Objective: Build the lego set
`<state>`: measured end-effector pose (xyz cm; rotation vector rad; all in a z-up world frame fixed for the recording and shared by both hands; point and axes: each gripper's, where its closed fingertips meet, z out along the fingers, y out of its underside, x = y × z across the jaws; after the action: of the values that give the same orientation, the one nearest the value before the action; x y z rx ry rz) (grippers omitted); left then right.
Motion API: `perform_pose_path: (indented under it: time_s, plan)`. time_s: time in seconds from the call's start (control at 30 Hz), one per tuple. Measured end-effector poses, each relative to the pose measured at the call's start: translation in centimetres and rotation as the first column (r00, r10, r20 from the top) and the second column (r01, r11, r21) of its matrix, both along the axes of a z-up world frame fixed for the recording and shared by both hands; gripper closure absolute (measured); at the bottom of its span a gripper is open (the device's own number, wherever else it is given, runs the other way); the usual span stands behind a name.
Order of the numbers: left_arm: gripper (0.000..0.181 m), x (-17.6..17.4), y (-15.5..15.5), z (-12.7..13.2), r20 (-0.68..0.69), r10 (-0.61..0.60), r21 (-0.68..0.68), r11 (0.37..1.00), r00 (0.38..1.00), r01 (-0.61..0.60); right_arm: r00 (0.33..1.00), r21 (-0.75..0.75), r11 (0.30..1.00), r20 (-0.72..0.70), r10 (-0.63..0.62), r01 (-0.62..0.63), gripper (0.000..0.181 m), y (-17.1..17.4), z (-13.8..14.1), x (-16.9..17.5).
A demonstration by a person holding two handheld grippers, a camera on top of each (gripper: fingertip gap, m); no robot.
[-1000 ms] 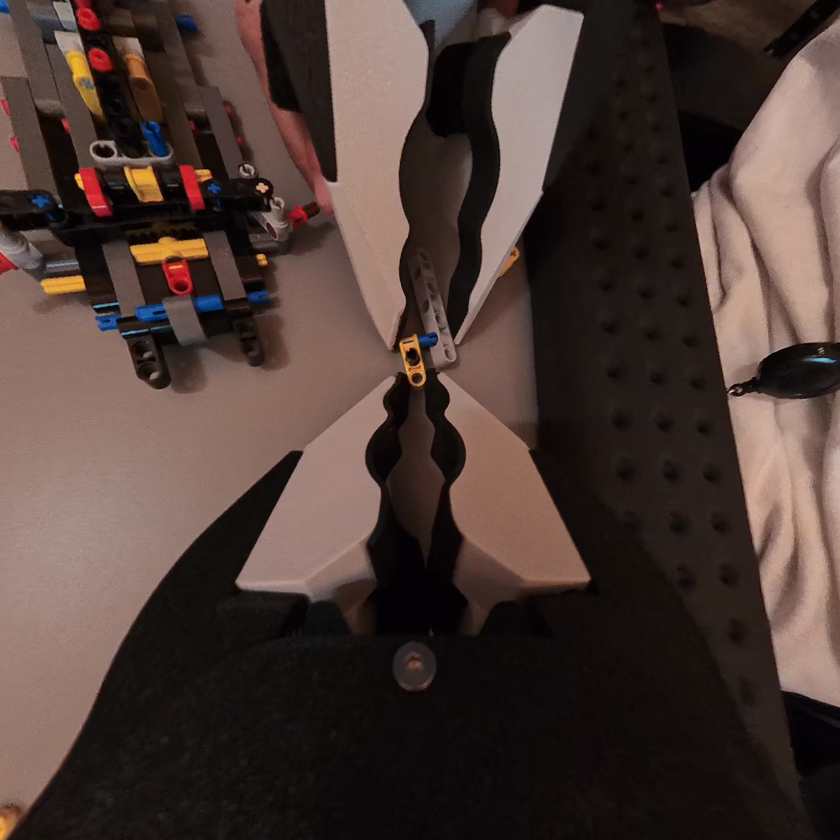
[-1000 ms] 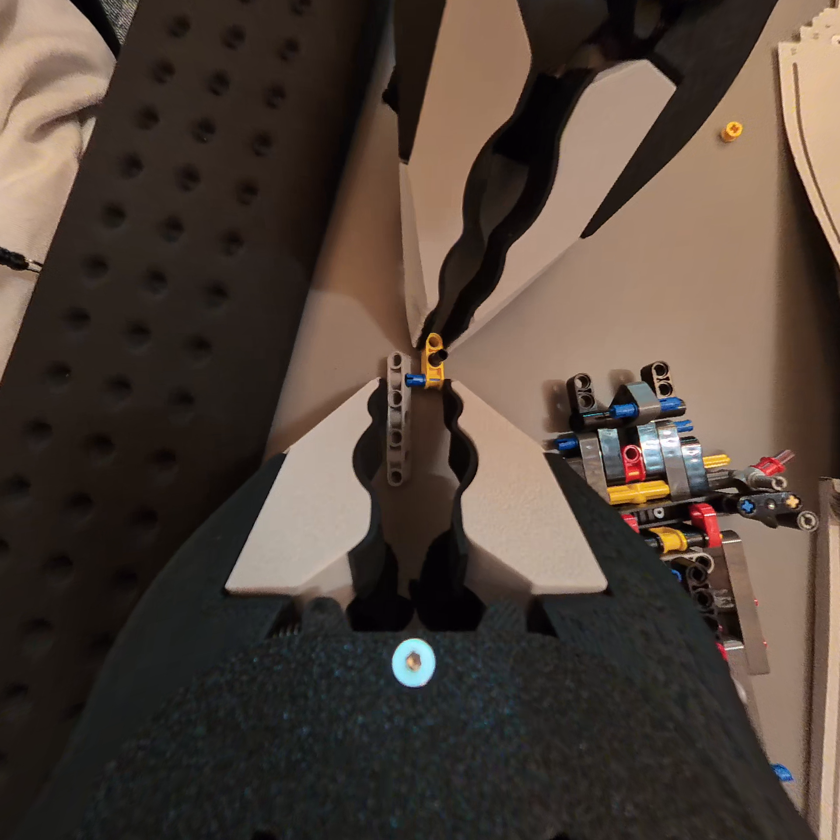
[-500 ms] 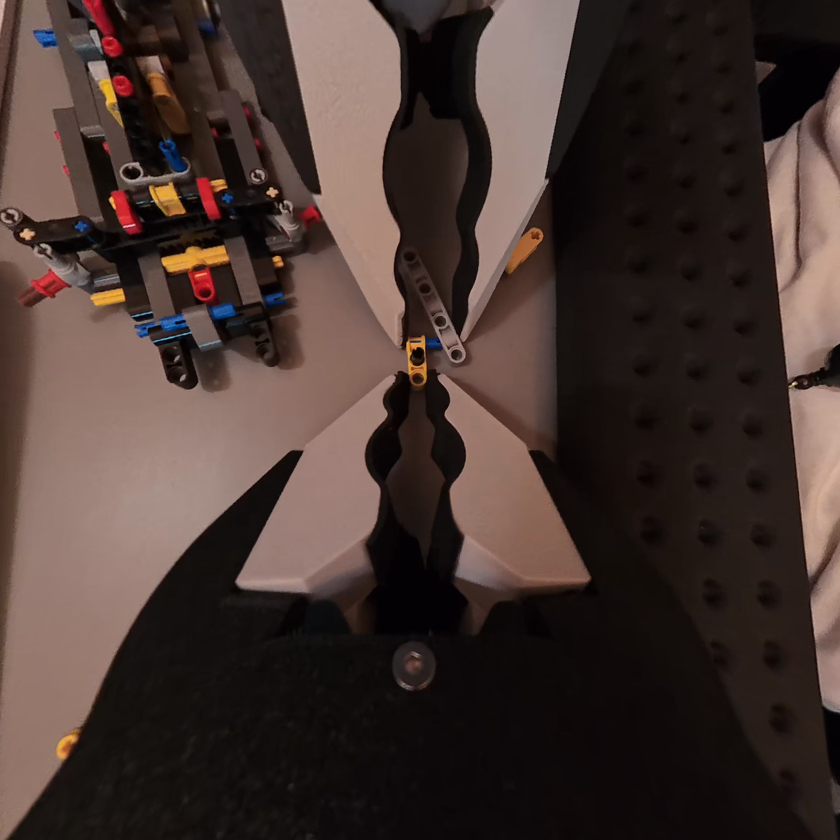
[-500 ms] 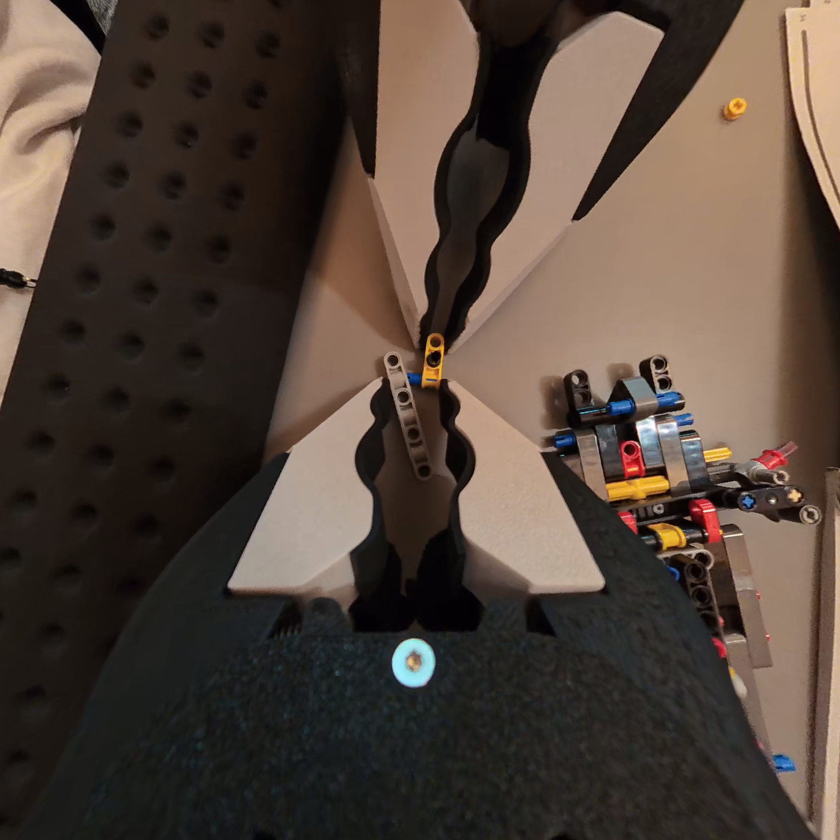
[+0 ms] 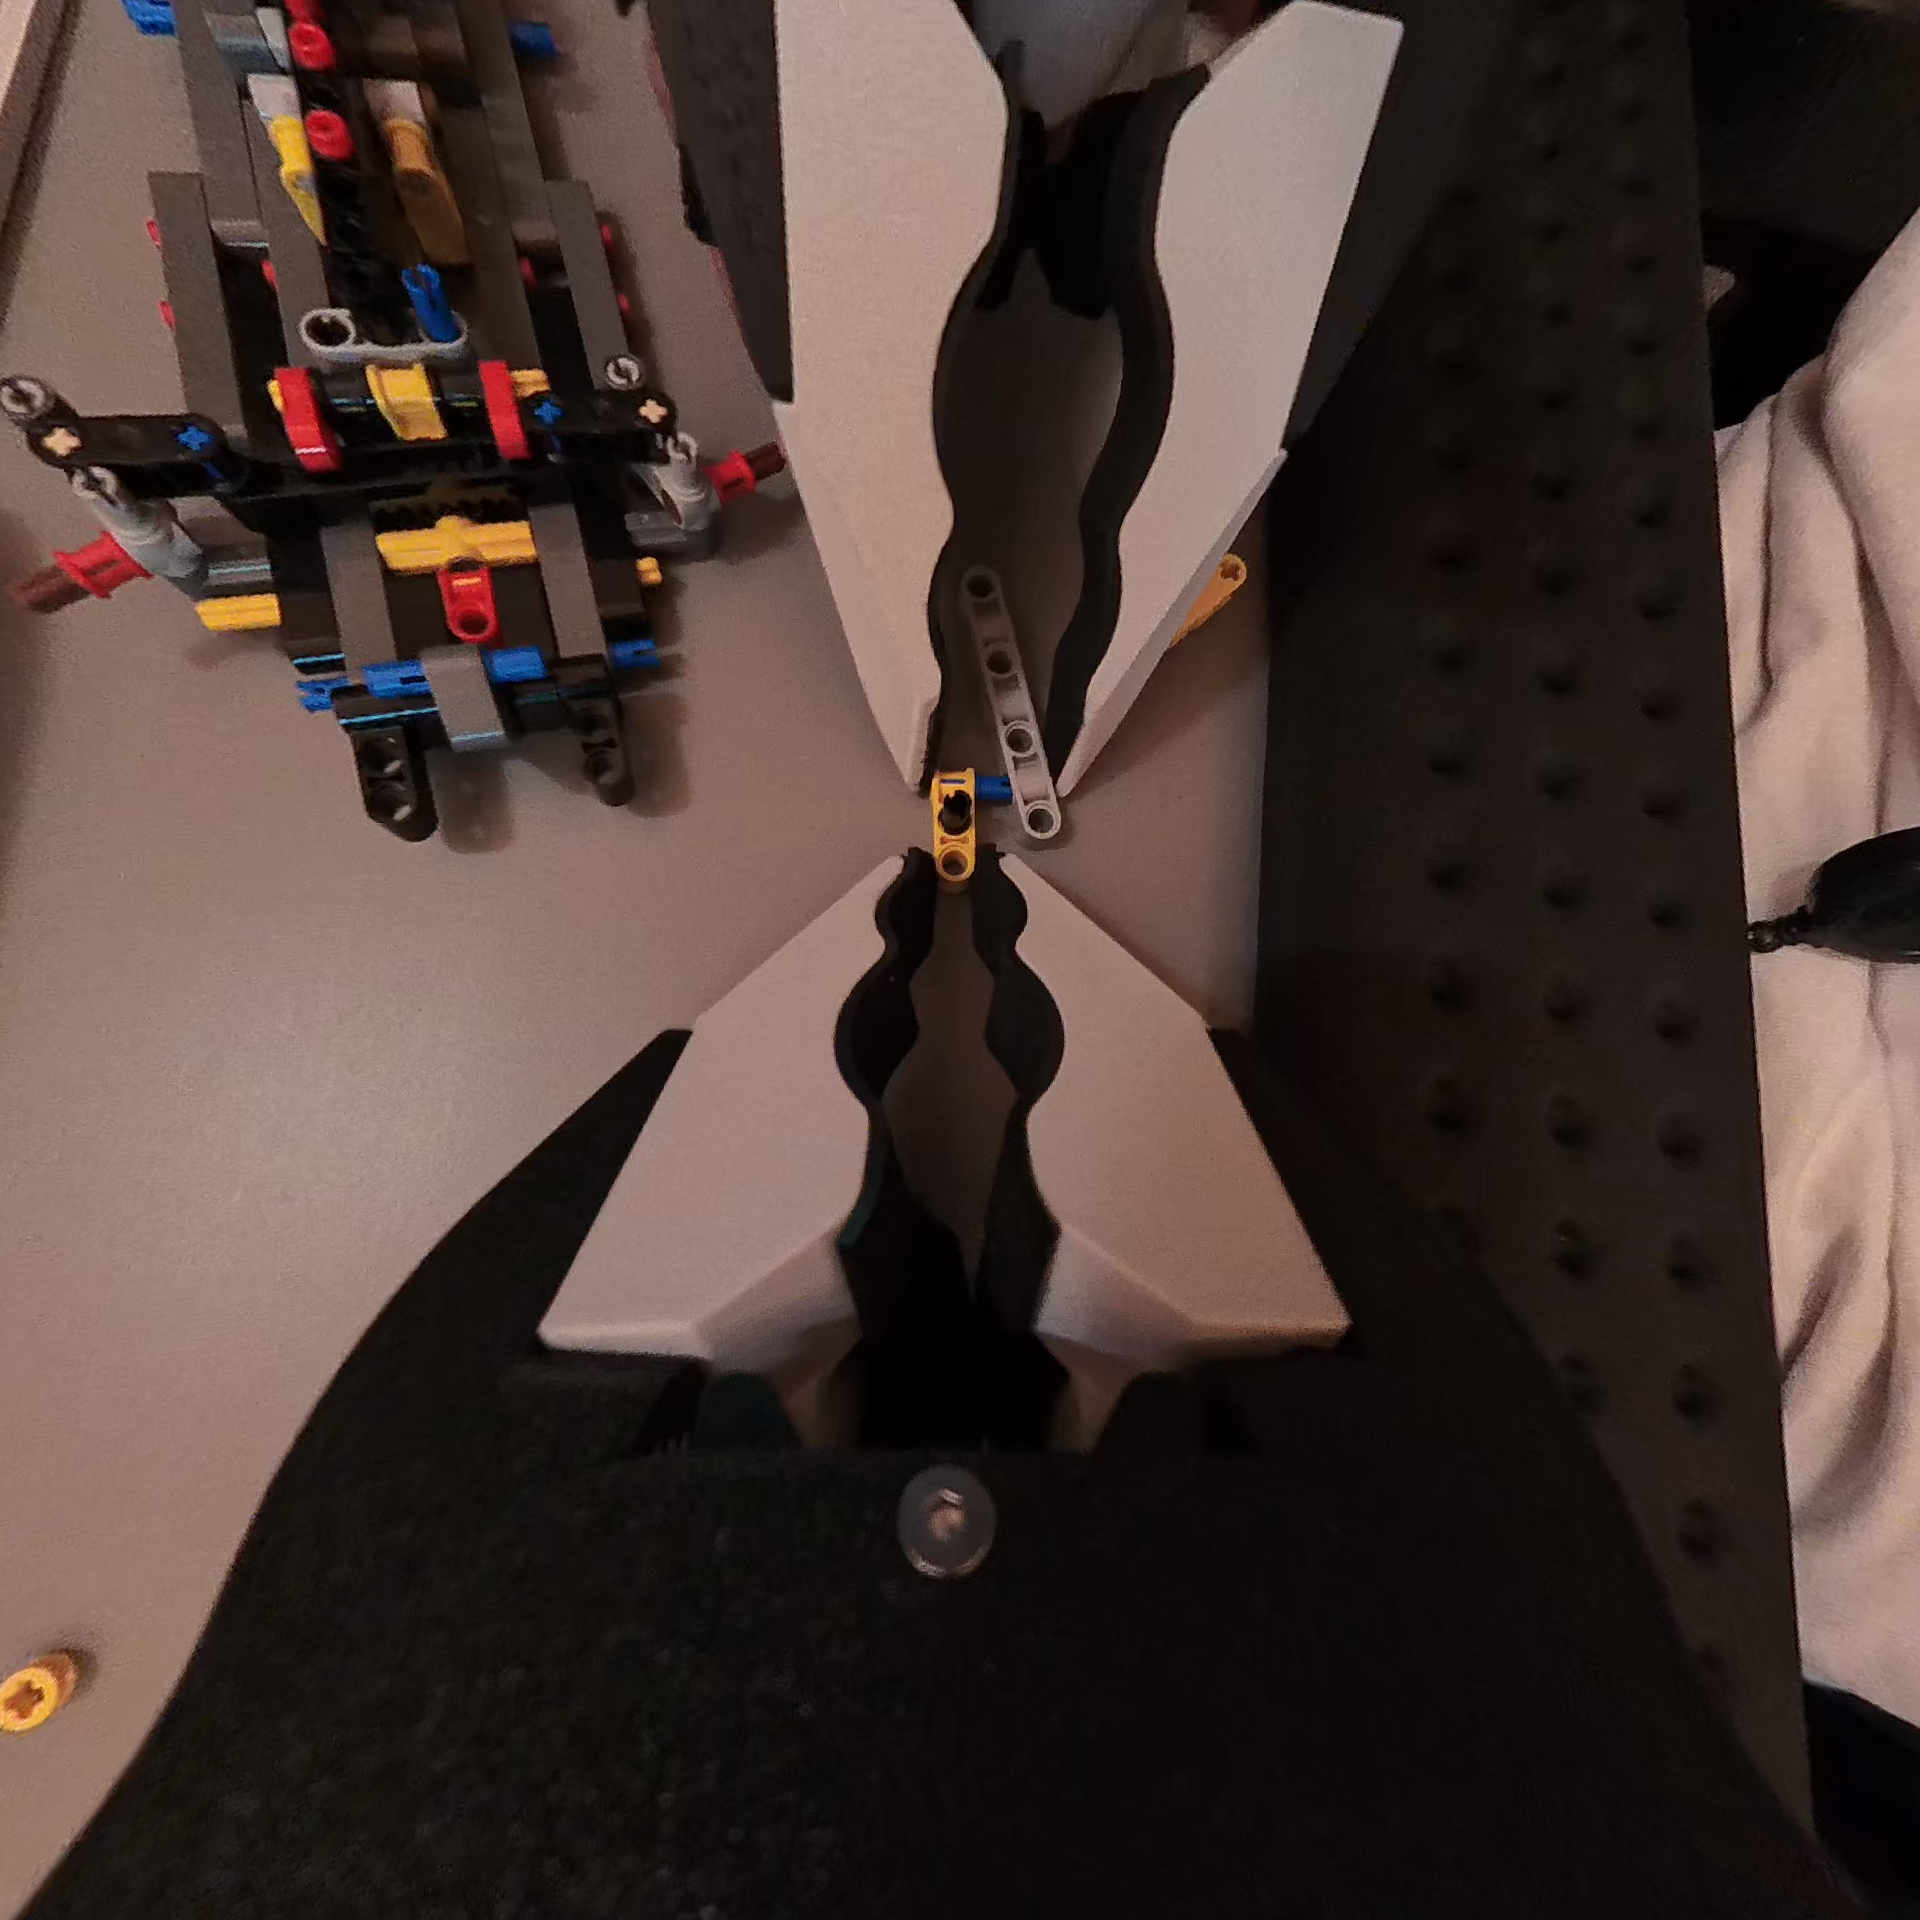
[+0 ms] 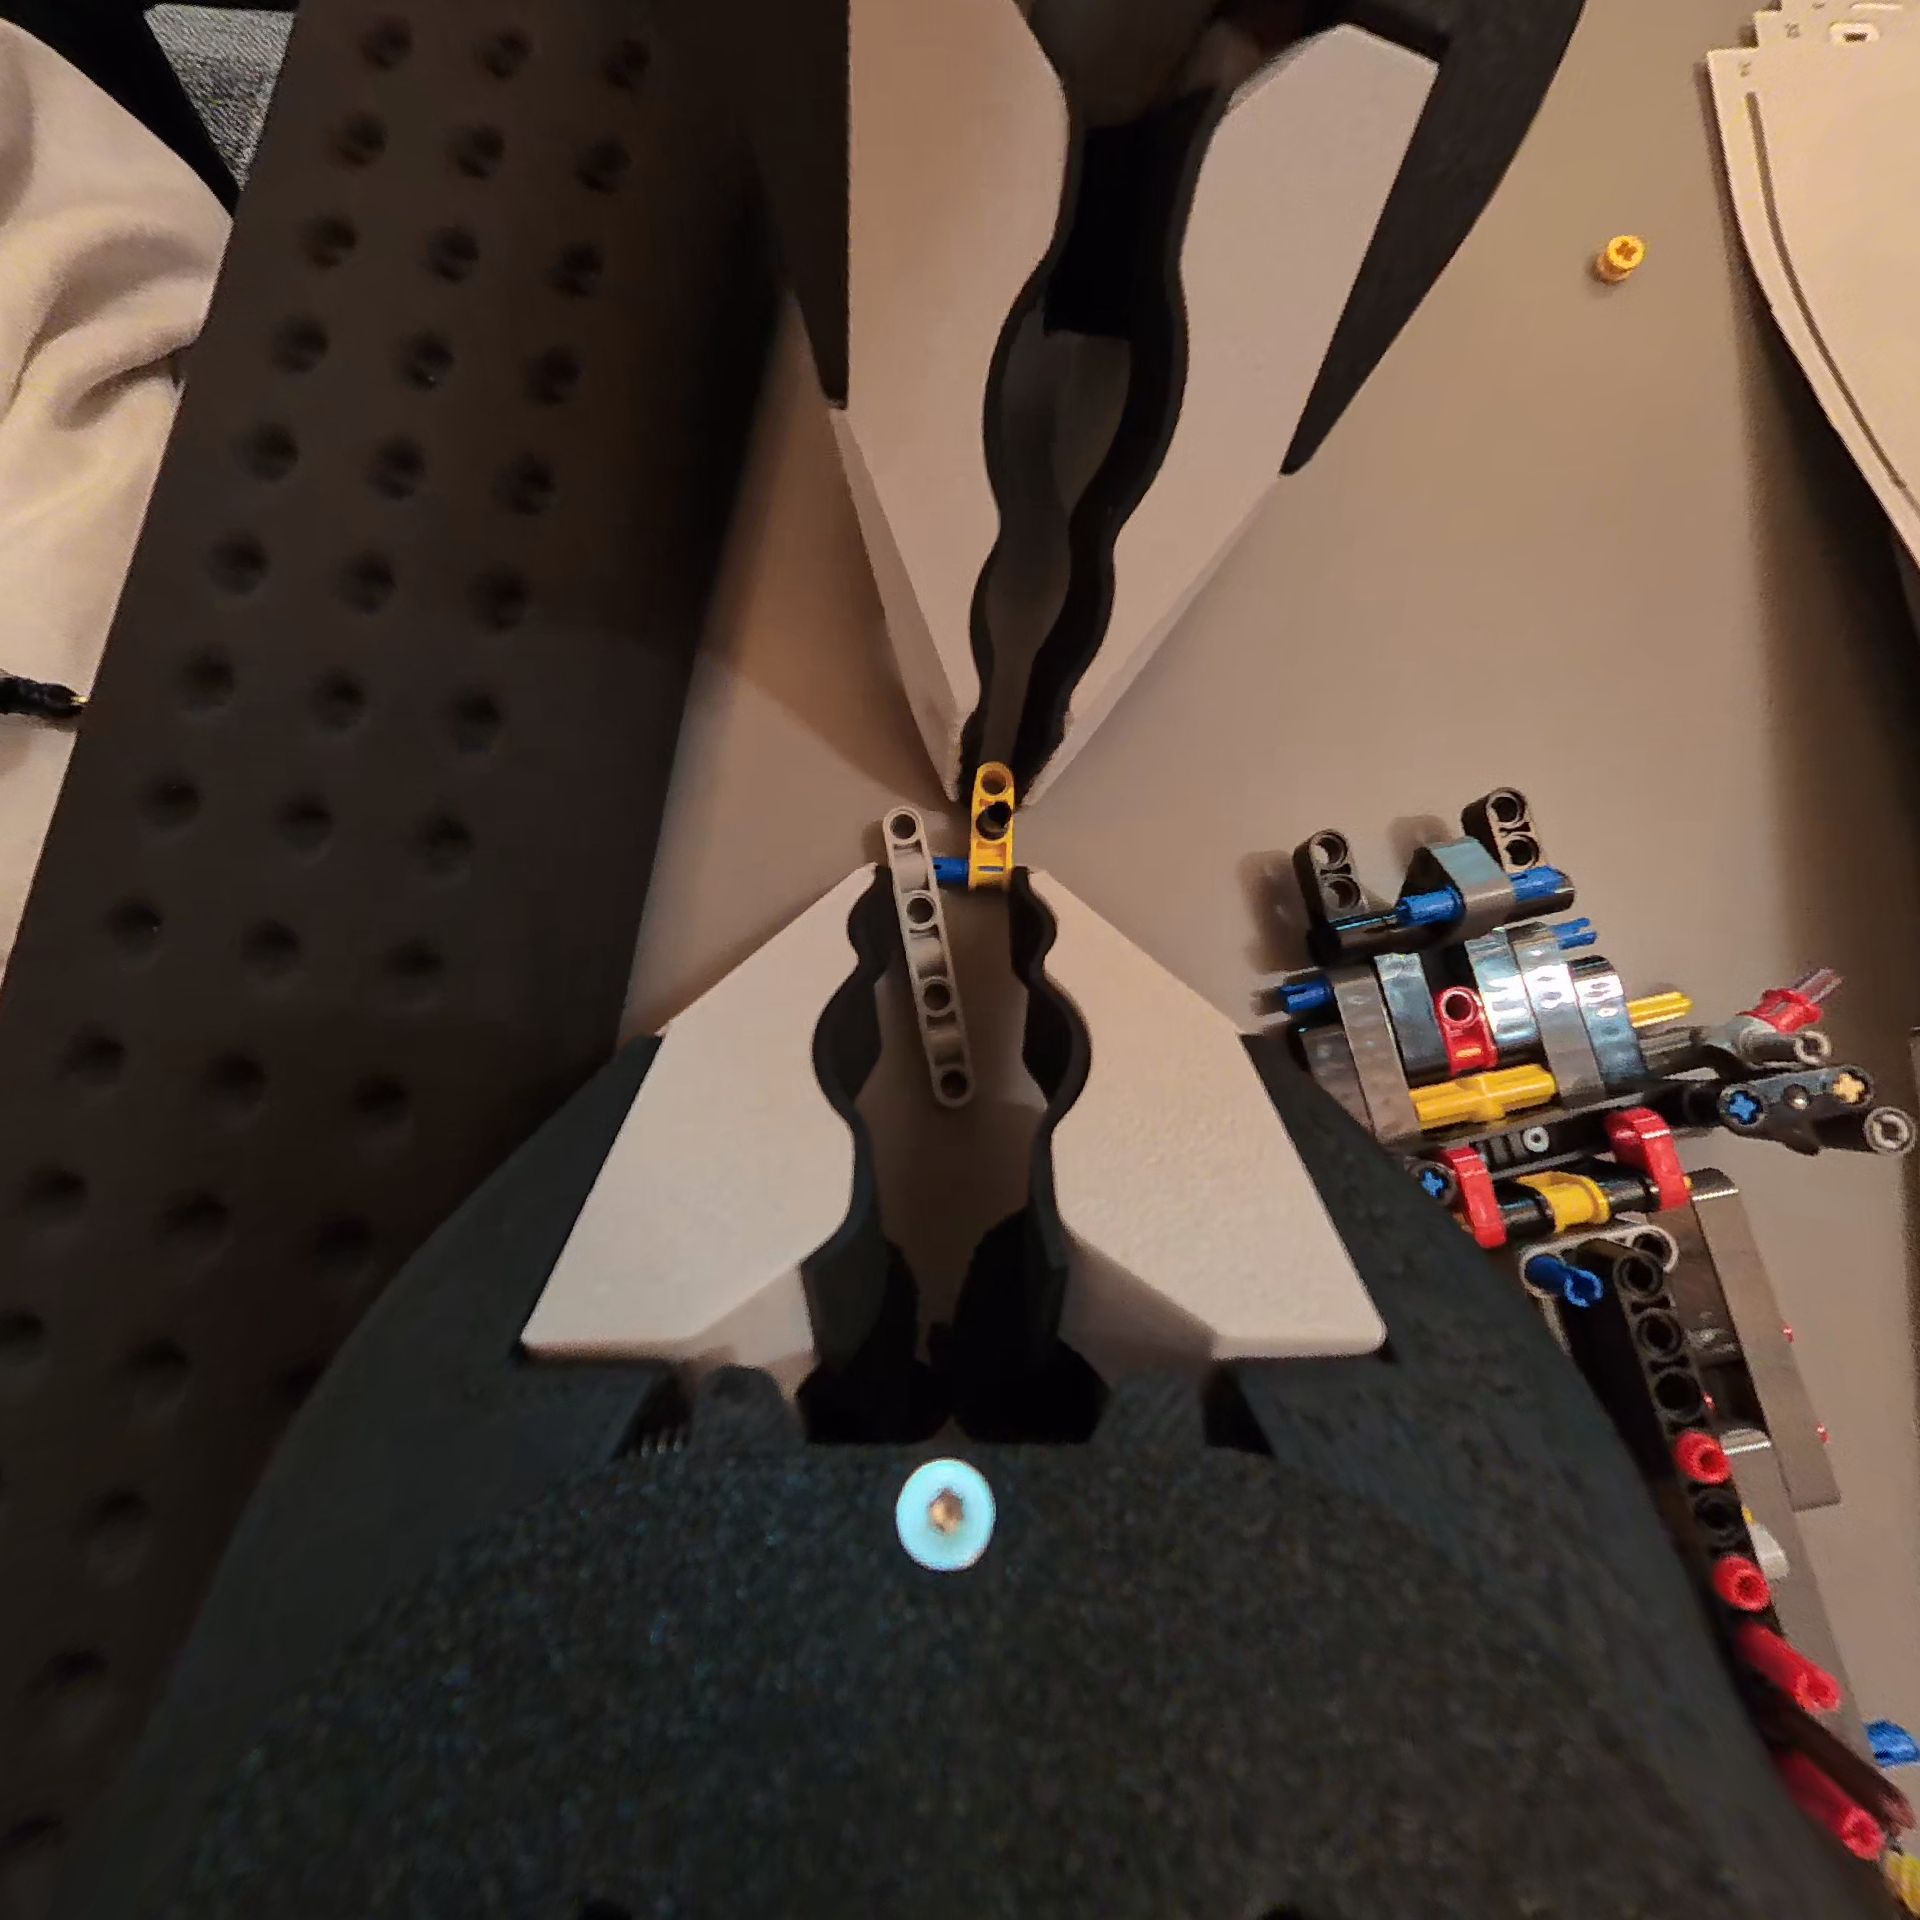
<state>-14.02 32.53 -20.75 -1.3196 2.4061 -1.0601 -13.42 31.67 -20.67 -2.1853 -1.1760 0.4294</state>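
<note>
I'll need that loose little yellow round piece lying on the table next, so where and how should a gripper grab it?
Pinch the yellow round piece across its curved outer sides, coming straight down from above. It seems to lie flat on the table with its cross hole facing up and nothing touching it, so the sides are free.

The half-built model (image 6: 1558, 1122) runs off the right wrist view's lower edge, partly behind the right gripper (image 6: 940, 868). The grey beam (image 5: 1006, 707) seems pinched; the contact is hidden.
</note>
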Motion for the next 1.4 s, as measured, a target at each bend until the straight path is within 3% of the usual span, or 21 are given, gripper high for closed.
perform_pose_path:
  time_s: [0.3,0.63,1.1,1.27,1.3,1.37,1.4]
  plan:
    - [0.175,0.06,-0.09,0.02,-0.002,0.029,-0.023,0.999,1.000,-0.029,0.996,-0.046,0.998,-0.075,-0.049,0.046,0.160,-0.04,0.11,0.01]
    - [0.175,0.26,-0.02,0.03,-0.008,0.069,-0.037,0.997,0.998,-0.070,0.996,-0.019,0.997,-0.051,-0.070,0.069,0.160,0.06,0.07,0.16]
    - [0.175,0.17,0.13,-0.02,0.051,0.084,-0.026,0.996,0.995,-0.083,0.987,-0.028,0.992,-0.102,-0.122,0.120,0.161,0.16,0.09,0.17]
    - [0.176,0.22,0.12,-0.03,0.117,0.076,0.042,0.996,0.990,-0.081,0.989,-0.017,0.994,-0.099,-0.112,0.111,0.161,0.15,0.05,0.22]
    - [0.174,0.19,0.12,-0.02,0.126,0.071,0.053,0.995,0.990,-0.079,0.989,-0.017,0.994,-0.099,-0.110,0.109,0.161,0.15,0.05,0.23]
    - [0.149,-0.17,-0.43,0.02,0.123,0.033,0.057,0.998,0.992,-0.041,0.990,-0.014,0.994,-0.093,-0.110,0.110,0.164,0.19,0.05,0.36]
    - [0.148,-0.06,-0.44,0.03,0.121,0.038,0.060,0.997,0.992,-0.046,0.989,-0.015,0.994,-0.092,-0.112,0.111,0.164,0.18,0.05,0.40]
